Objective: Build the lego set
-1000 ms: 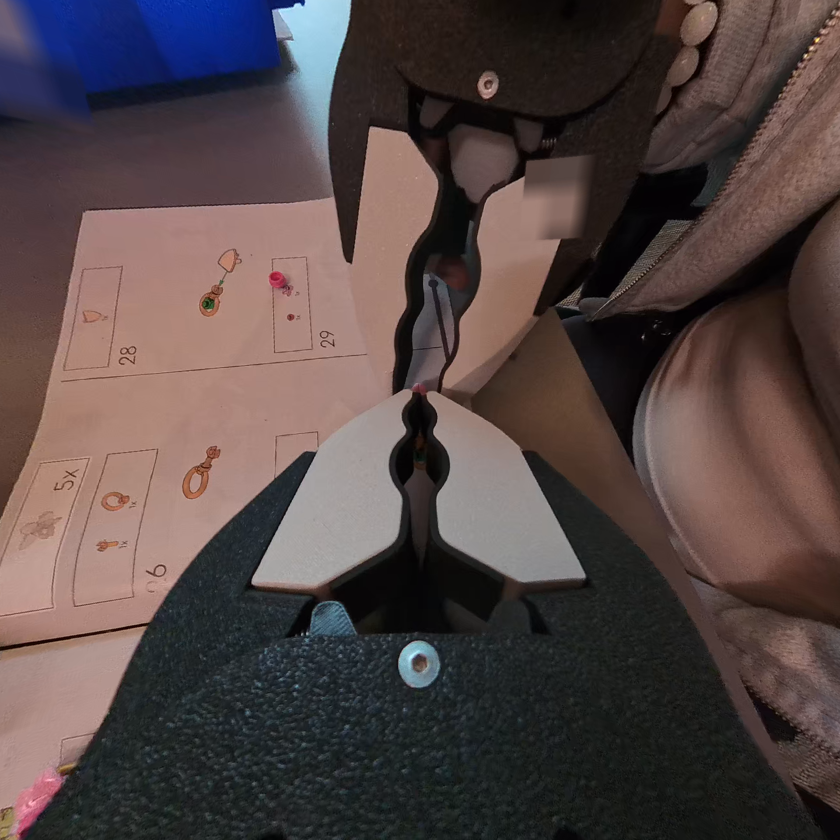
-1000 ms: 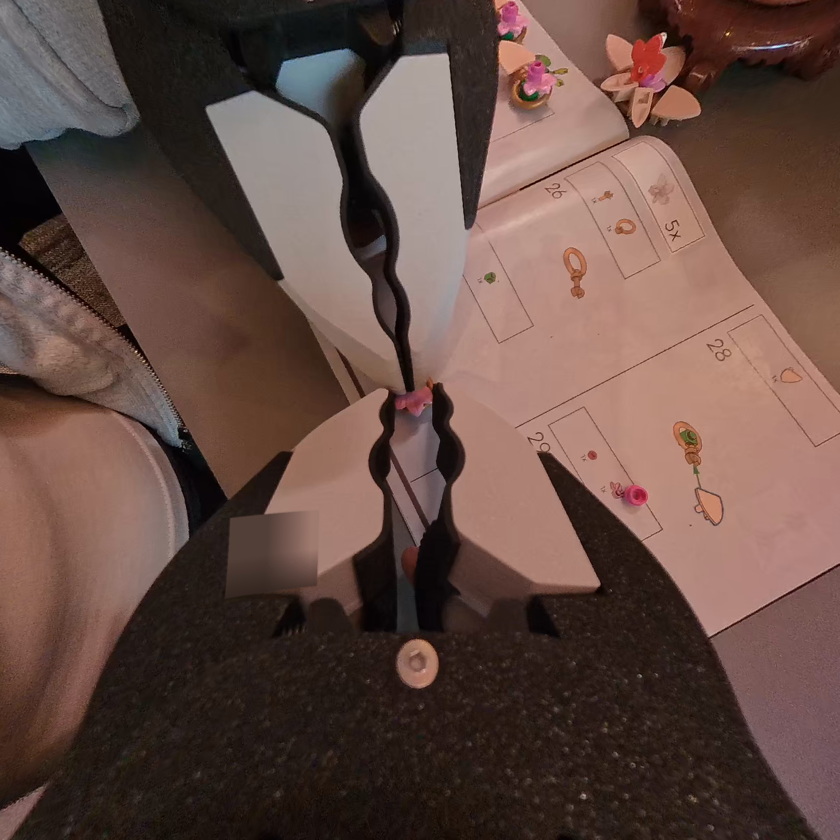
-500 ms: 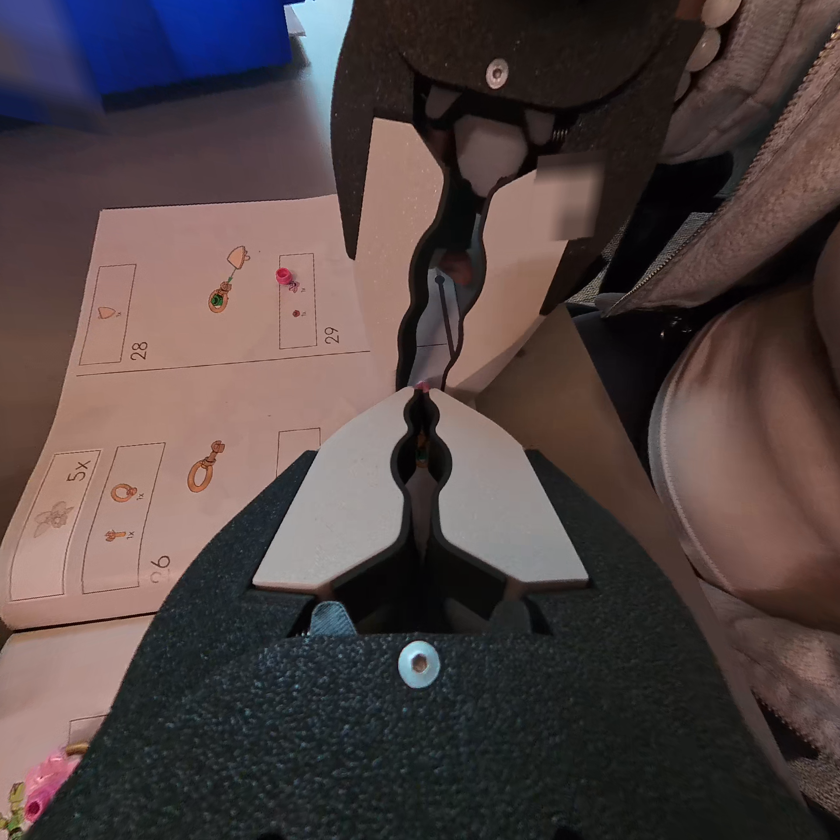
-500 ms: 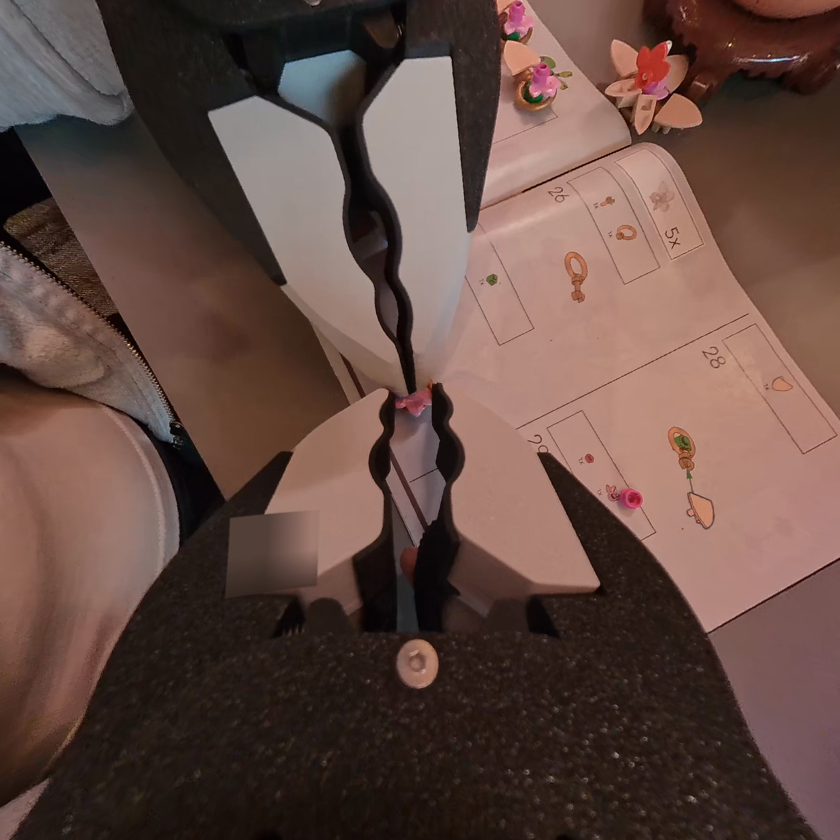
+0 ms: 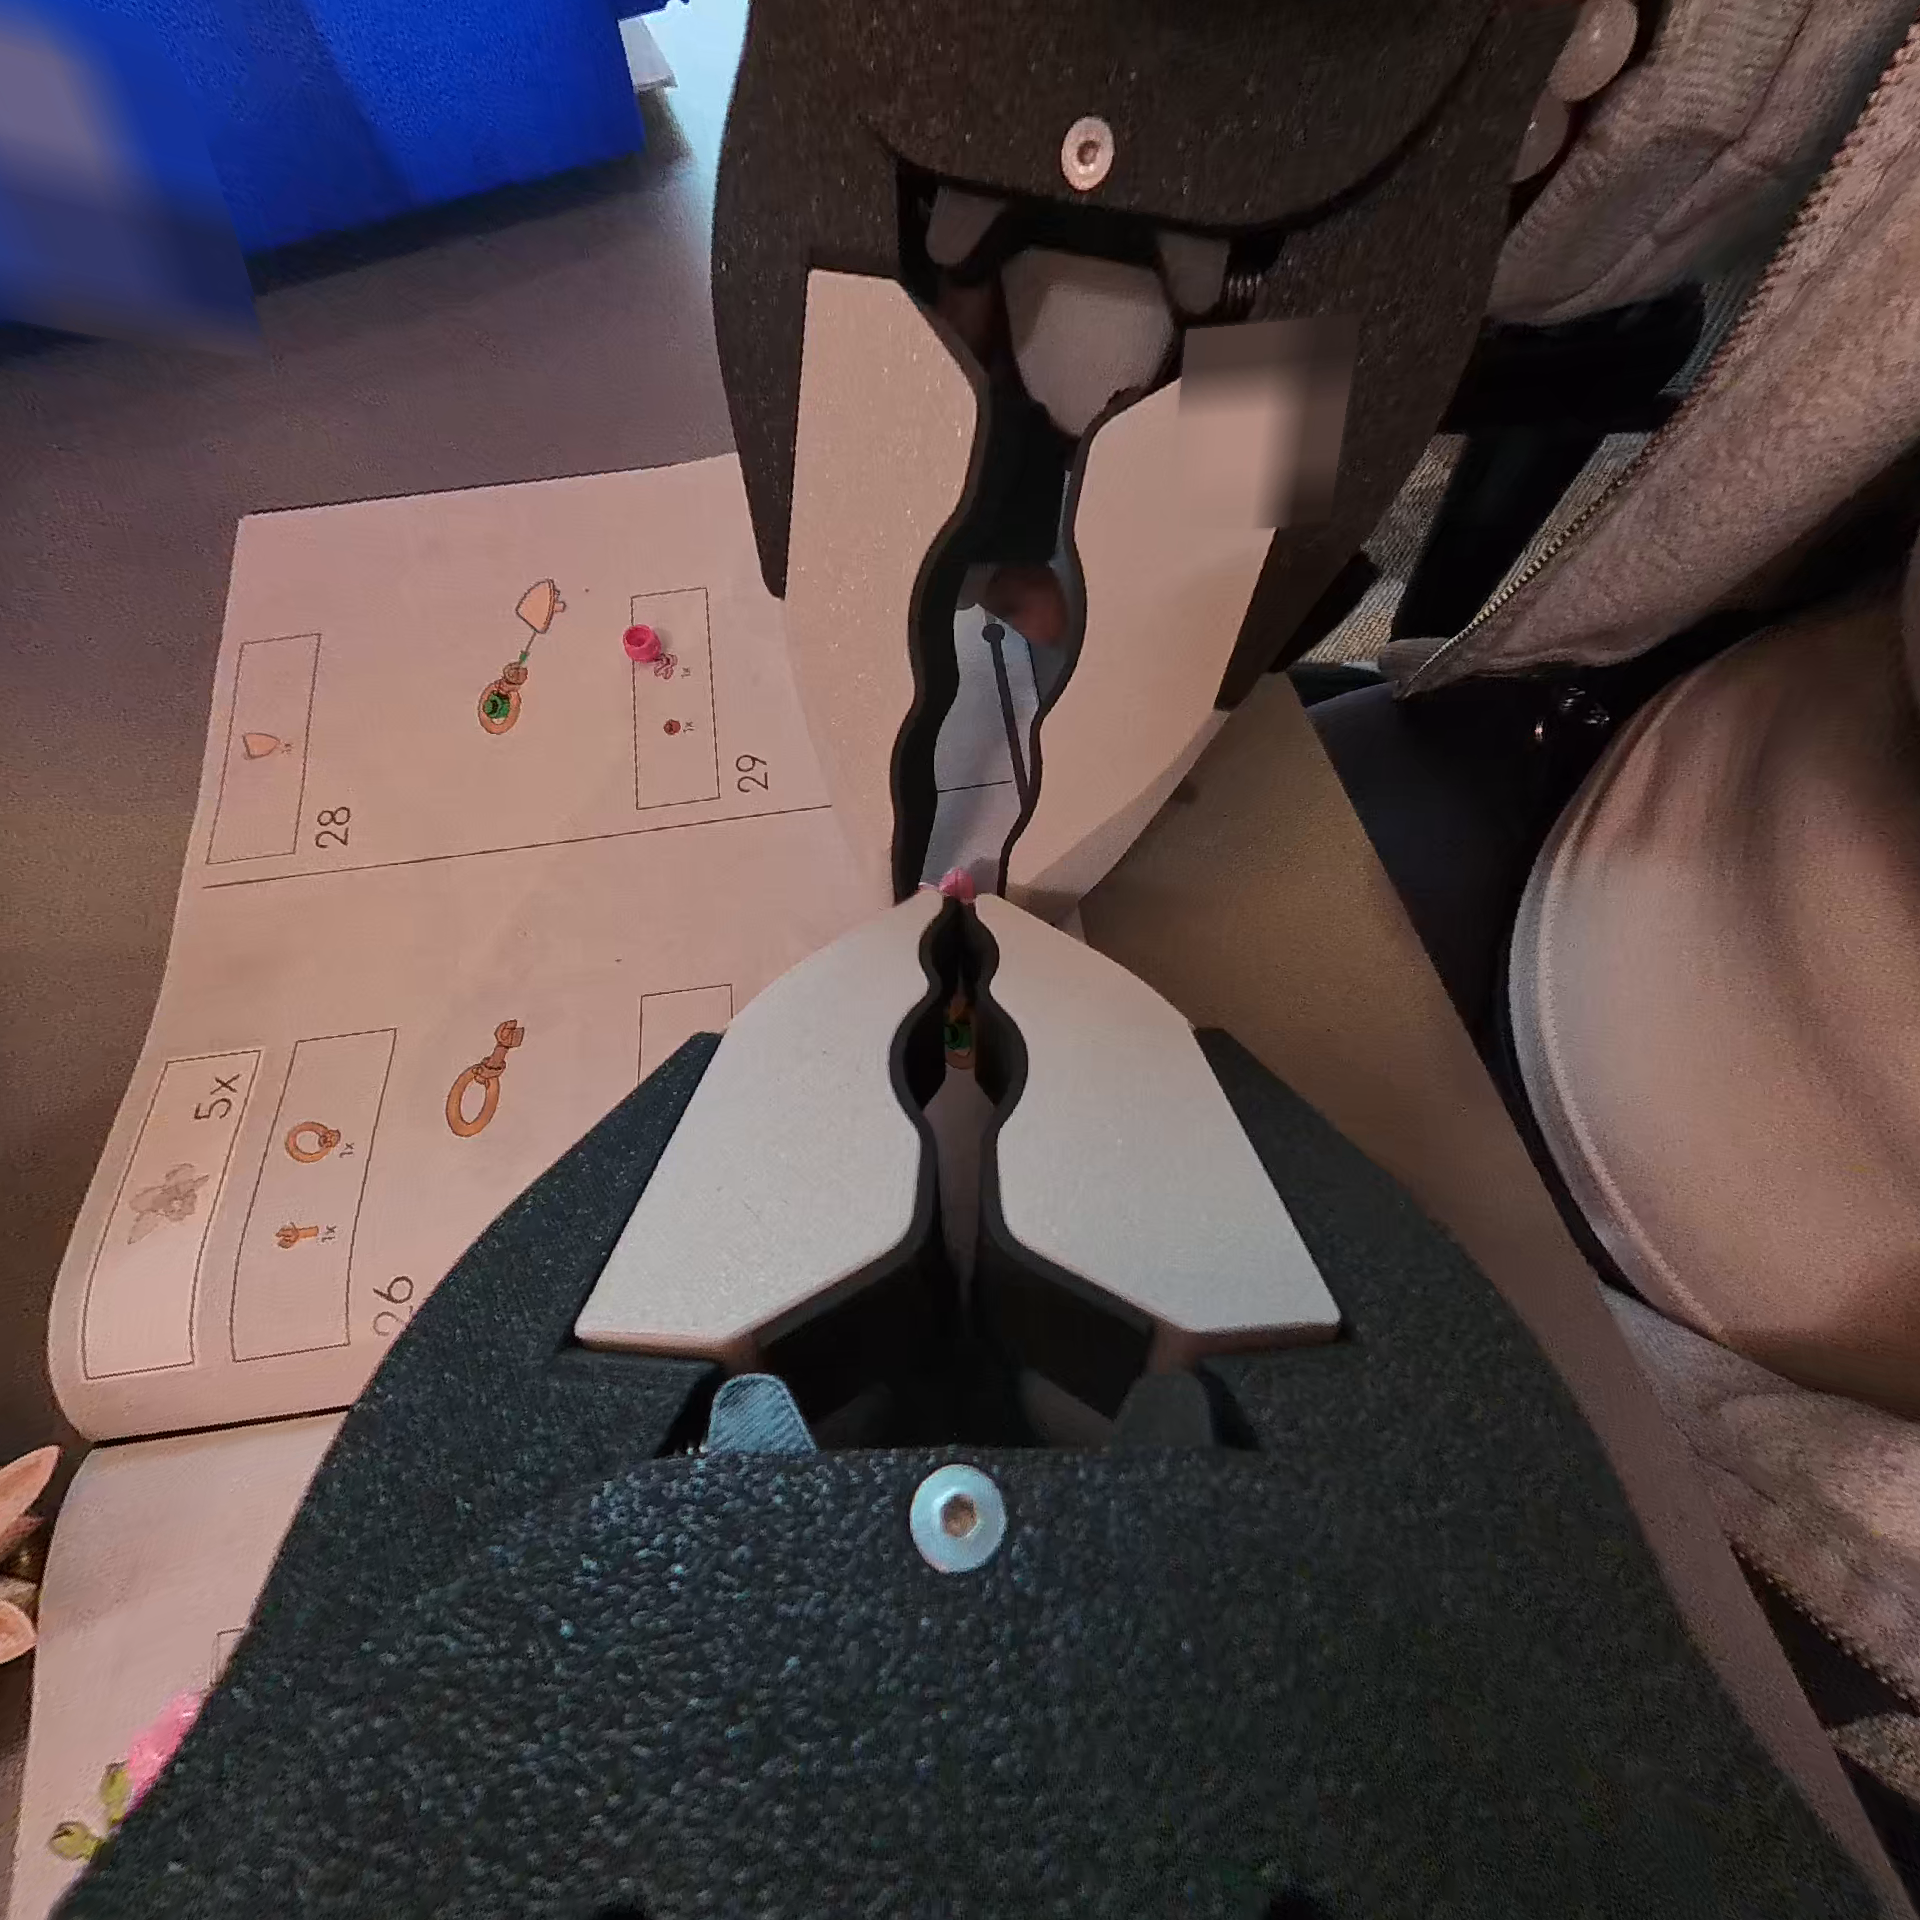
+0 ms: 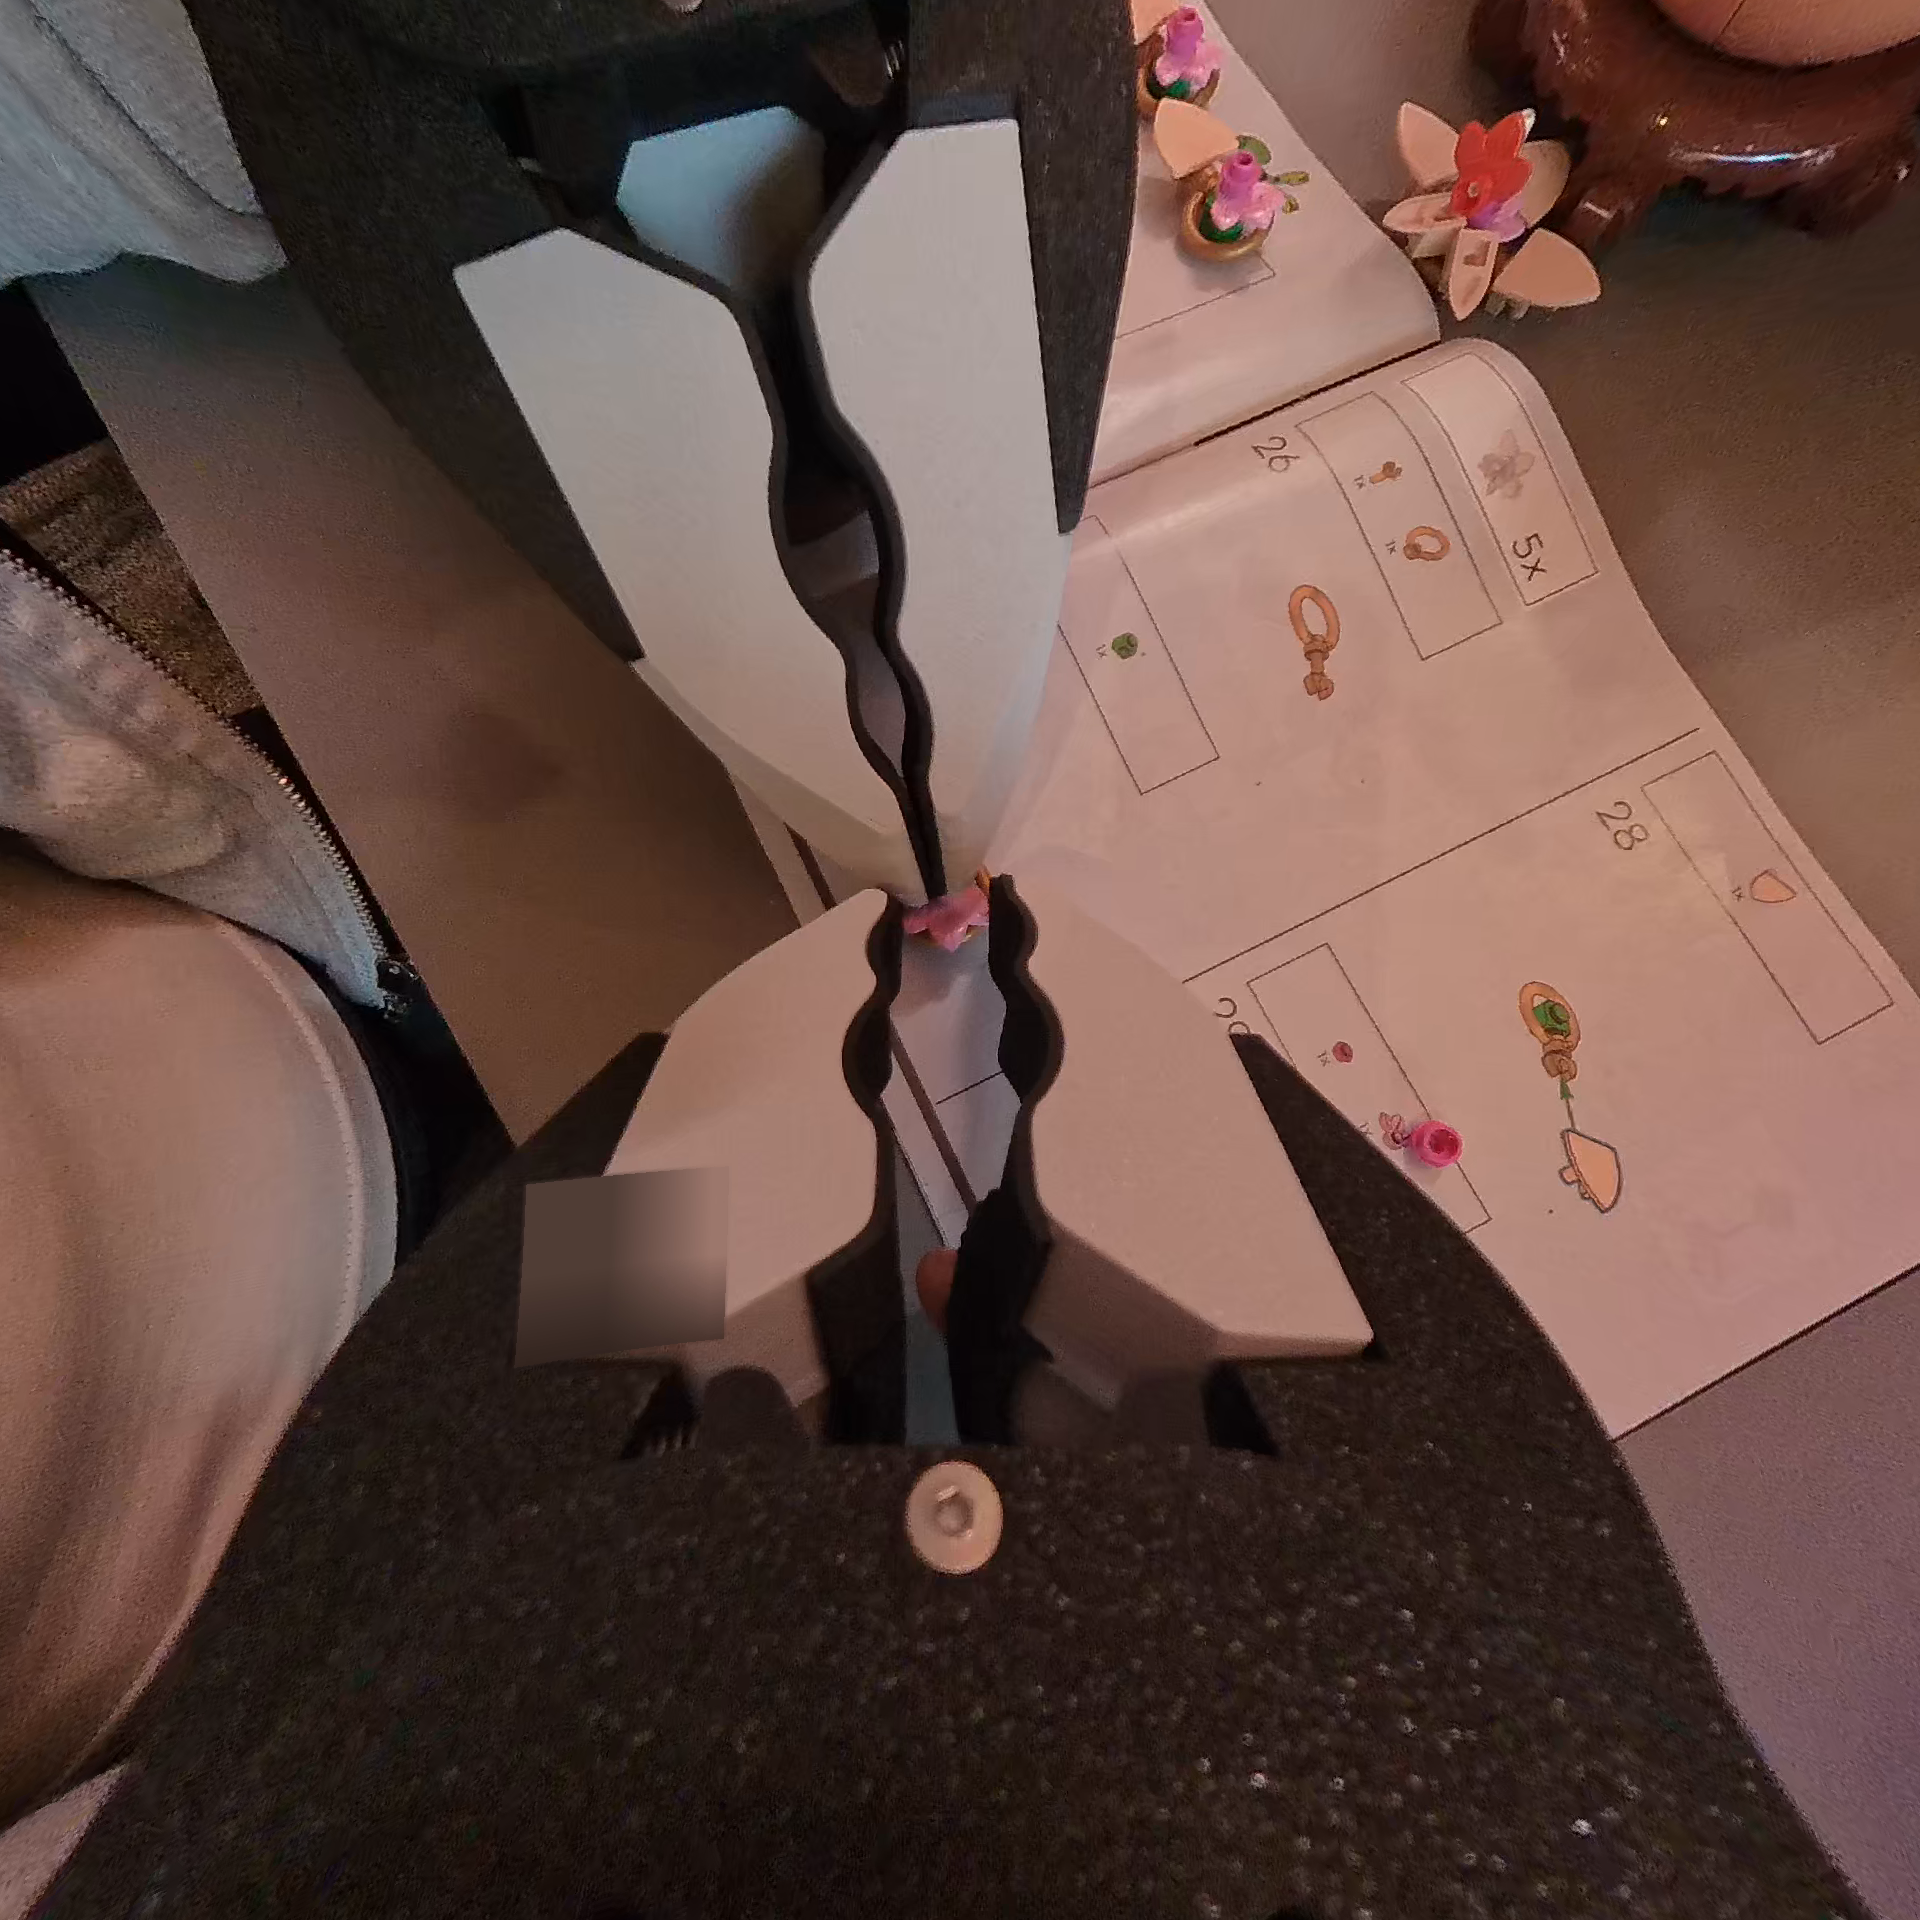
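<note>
Tip to tip over the booklet (image 6: 1403,831): left gripper (image 5: 951,914) clenched on a gold ring piece (image 5: 958,1034), right gripper (image 6: 943,920) pinching the pink flower (image 6: 943,920), loose pink stud (image 6: 1439,1143) at three o'clock.

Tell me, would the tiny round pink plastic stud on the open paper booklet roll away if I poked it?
Probably: the tiny round pink plastic stud looks round-sided and light, so a poke may send it skidding or rolling. The open paper booklet looks smooth, so it might slide. It looks hard, not floppy.
</note>
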Motion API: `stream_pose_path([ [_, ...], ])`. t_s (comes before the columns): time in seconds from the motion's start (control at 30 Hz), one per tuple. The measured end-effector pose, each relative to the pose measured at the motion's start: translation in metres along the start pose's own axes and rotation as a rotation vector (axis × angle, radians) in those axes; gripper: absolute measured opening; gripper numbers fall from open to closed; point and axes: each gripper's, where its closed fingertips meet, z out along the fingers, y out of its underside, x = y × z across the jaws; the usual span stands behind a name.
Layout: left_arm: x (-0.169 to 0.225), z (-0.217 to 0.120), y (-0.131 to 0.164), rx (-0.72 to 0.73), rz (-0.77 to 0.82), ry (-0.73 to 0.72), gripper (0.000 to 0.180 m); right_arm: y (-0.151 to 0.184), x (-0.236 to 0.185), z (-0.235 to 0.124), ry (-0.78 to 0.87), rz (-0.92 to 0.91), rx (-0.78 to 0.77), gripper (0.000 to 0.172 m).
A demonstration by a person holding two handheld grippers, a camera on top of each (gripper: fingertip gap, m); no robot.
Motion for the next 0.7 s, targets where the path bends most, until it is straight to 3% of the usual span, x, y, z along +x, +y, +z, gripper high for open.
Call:
stream_pose_path([
  [0.17, 0.004, -0.001, 0.000, -0.003, 0.003, 0.029, 0.000, -0.002, -0.002, -0.004, -0.023, 0.014, 0.022, 0.018],
  [0.3, 0.002, -0.015, -0.011, 0.053, -0.013, 0.022, 0.016, 0.000, 0.000, -0.010, -0.029, 0.012, -0.001, 0.018],
  [0.4, -0.004, -0.022, -0.007, 0.041, -0.004, -0.011, 0.014, 0.000, 0.001, -0.014, -0.036, 0.002, -0.015, 0.016],
  [0.47, -0.004, -0.021, -0.002, 0.028, -0.003, -0.020, 0.013, -0.003, 0.001, -0.016, -0.038, -0.012, -0.007, 0.003],
  [0.7, -0.010, -0.009, 0.012, -0.045, 0.027, -0.074, 0.005, -0.007, 0.000, -0.006, -0.042, -0.028, -0.050, 0.002],
])
